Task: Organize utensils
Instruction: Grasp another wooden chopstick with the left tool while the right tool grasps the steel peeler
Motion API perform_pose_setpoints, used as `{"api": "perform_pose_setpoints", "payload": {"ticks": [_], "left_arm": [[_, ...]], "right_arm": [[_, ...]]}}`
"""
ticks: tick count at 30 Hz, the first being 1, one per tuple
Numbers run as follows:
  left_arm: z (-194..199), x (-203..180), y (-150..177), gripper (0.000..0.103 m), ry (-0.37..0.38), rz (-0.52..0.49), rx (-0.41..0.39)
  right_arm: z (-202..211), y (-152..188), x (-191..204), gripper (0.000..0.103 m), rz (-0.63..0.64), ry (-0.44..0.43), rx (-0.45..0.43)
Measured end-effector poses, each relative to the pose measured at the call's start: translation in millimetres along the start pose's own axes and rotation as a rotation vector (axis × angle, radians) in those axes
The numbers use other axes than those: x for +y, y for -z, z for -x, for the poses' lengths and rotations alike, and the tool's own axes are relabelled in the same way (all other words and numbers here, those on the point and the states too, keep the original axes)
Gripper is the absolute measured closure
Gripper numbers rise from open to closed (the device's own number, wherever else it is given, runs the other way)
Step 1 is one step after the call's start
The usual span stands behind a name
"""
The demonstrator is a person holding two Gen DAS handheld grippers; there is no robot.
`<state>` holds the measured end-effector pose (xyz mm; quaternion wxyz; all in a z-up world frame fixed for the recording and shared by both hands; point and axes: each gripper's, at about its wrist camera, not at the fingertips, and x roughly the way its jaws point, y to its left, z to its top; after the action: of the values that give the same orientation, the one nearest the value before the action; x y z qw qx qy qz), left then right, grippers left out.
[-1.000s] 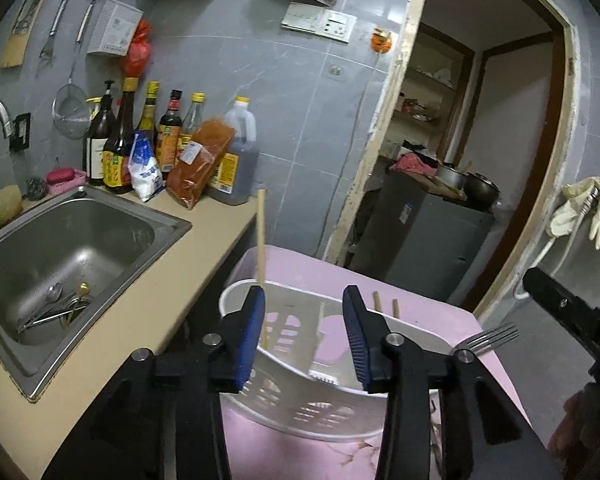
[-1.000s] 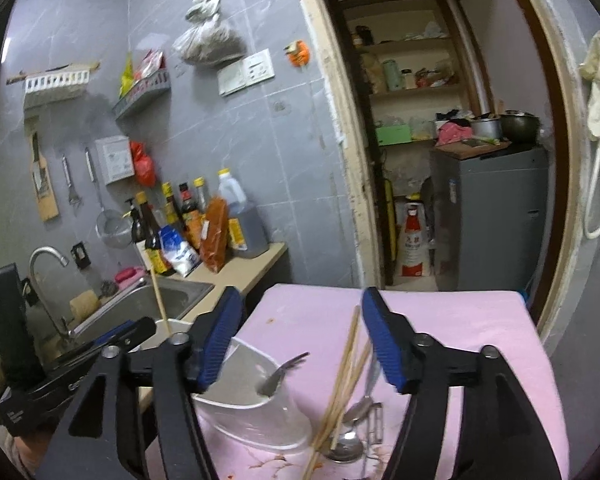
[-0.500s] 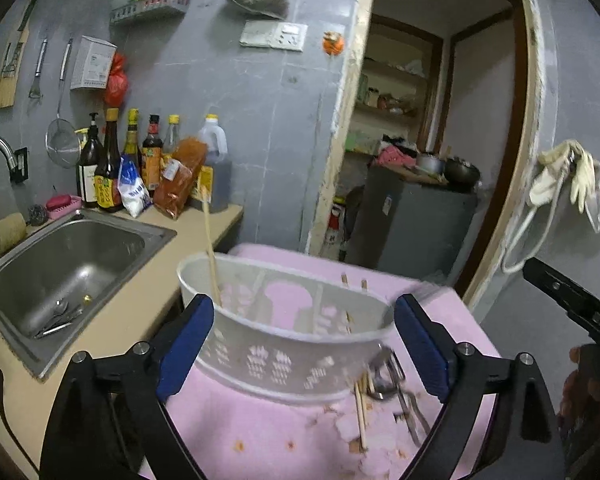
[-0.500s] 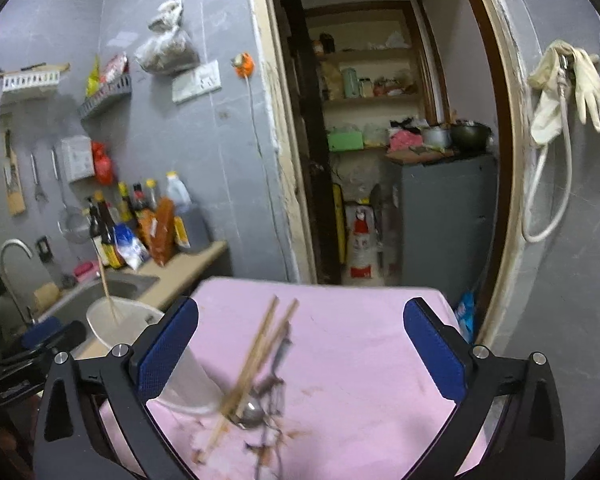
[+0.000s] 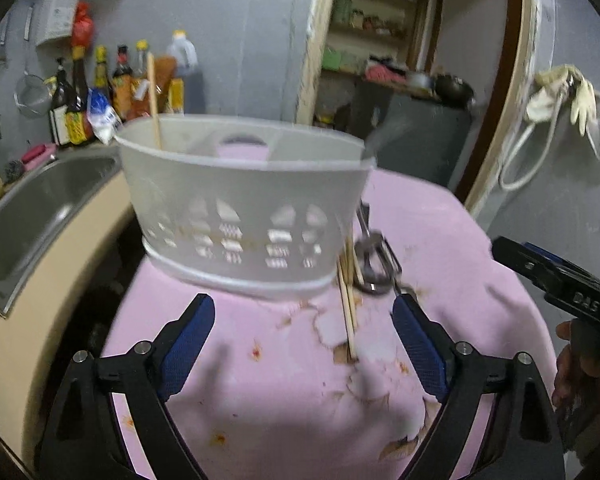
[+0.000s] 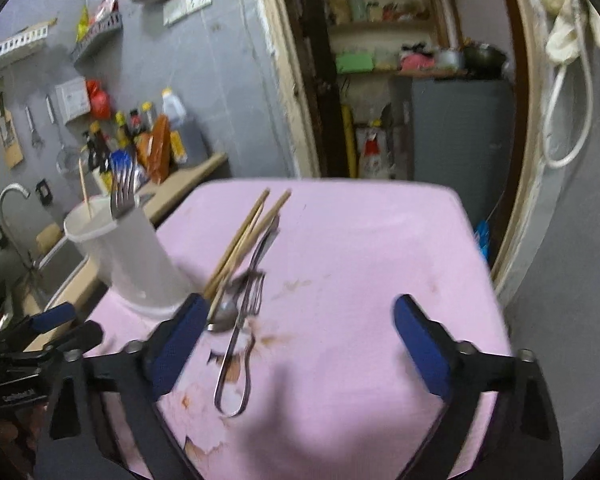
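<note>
Both grippers lower toward table point(image 6: 340, 240) than before; left gripper point(image 5: 303, 336) and right gripper point(image 6: 296, 332) jaws just closing slightly, still apart, empty. Chopsticks point(image 6: 244, 236), spoon point(image 6: 223, 312), fork point(image 6: 246, 300) beside holder point(image 6: 120, 252). Advice: take one piece only, grip mid-handle.

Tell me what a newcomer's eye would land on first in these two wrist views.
Probably the white utensil basket standing on the pink table cover, close ahead of the left gripper, with one chopstick and a fork upright in it. Beside it lies a loose heap of wooden chopsticks, a spoon and another fork, near the right gripper. Both pairs of jaws stand open and empty.
</note>
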<state>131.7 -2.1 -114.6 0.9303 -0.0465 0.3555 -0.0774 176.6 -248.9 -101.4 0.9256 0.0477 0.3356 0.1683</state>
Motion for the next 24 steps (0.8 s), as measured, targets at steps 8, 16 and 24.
{"api": "perform_pose_setpoints", "payload": {"ticks": [8,16,24], "left_arm": [[-39,-8,12,0.059,0.111,-0.015,0.167],[-62,-12,18,0.085,0.147,-0.028,0.274],[-68,-7,8,0.1,0.129,-0.009,0.299]], "right_arm": [[-35,16,15,0.043,0.052,-0.098,0.143],[-54,24,21,0.059,0.048,-0.164,0.233],[-70,28,32,0.067,0.054,-0.178,0.304]]}}
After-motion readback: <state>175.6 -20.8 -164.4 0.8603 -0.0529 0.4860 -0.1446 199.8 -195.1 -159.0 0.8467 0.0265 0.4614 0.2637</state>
